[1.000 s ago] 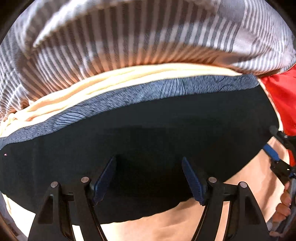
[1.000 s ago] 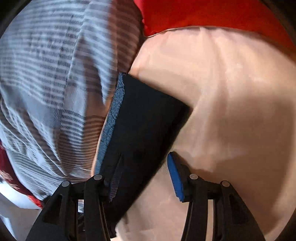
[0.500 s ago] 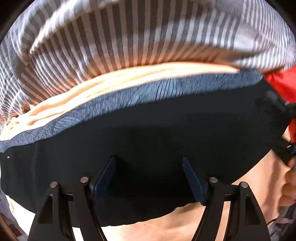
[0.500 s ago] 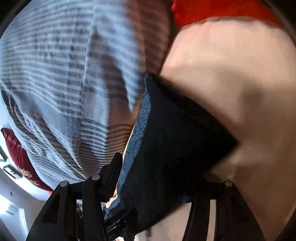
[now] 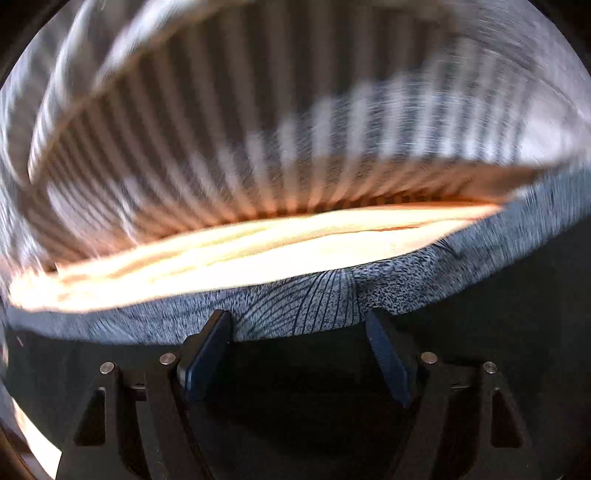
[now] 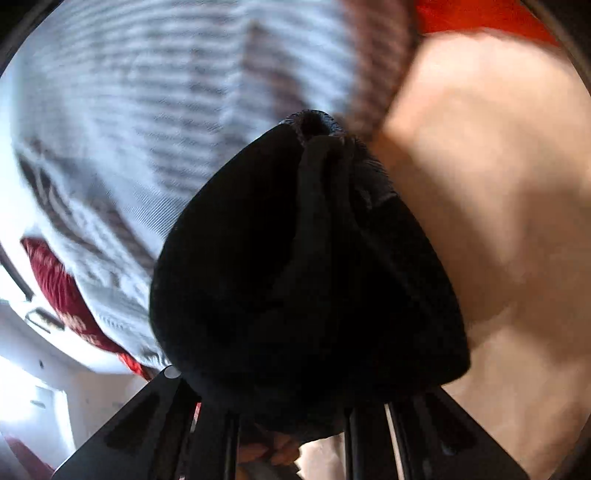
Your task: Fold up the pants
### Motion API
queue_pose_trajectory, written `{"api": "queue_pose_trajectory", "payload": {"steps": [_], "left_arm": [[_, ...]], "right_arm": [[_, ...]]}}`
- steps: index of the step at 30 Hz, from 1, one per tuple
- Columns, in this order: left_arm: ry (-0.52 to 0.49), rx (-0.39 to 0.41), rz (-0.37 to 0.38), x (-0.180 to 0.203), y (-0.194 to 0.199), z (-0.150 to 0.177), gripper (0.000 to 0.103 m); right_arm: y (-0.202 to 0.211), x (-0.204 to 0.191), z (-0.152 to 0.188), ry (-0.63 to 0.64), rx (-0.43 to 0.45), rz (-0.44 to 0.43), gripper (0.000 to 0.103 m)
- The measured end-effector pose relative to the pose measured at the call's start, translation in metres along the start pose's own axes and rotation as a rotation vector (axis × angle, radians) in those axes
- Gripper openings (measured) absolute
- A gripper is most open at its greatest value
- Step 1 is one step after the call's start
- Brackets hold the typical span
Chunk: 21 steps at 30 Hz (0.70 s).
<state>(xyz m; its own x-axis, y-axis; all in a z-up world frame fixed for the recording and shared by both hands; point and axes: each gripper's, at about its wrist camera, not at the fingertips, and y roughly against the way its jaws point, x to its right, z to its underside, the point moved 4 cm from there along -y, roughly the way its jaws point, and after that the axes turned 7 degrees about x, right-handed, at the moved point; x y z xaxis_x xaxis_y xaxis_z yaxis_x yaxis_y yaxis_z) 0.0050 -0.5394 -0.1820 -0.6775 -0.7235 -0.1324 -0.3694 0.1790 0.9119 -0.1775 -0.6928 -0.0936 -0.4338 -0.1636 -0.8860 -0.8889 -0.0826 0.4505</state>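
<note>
The black pants (image 5: 480, 350) with a blue-grey patterned waistband (image 5: 314, 299) lie on a peach sheet. My left gripper (image 5: 299, 354) is open, its blue-padded fingers (image 5: 207, 354) spread over the black fabric near the waistband. In the right wrist view the black pants (image 6: 295, 277) are bunched and lifted, covering my right gripper (image 6: 295, 406). Its fingertips are hidden in the cloth and its jaws stand close together on the fabric.
A grey and white striped blanket (image 5: 258, 129) is heaped just beyond the waistband, and it also shows in the right wrist view (image 6: 147, 110). The peach sheet (image 6: 498, 184) spreads to the right. A red pillow (image 6: 480, 14) lies at the far edge.
My right gripper has closed on the end of the pants and lifted it into a bunch. My left gripper has moved forward towards the waistband and stayed open.
</note>
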Motion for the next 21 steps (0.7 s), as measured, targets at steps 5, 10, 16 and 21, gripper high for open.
{"api": "queue_pose_trajectory", "payload": {"steps": [5,10,16,21], "left_arm": [[0.084,-0.043,0.108,-0.03,0.024,0.002,0.077],[0.105,-0.004,0.118,-0.095,0.057,0.016,0.077],[0.161,-0.043,0.091,-0.203,0.074,0.051,0.077],[0.258,-0.09,0.043,-0.286,0.074,0.078,0.077]], "right_arm": [[-0.002,-0.055,0.02,0.172,0.0,0.056,0.013],[-0.017,-0.119,0.061,0.454,-0.01,0.195,0.013],[-0.072,-0.177,0.147,0.835,-0.027,0.399,0.014],[-0.149,-0.175,0.235,1.04,-0.086,0.573,0.014]]}}
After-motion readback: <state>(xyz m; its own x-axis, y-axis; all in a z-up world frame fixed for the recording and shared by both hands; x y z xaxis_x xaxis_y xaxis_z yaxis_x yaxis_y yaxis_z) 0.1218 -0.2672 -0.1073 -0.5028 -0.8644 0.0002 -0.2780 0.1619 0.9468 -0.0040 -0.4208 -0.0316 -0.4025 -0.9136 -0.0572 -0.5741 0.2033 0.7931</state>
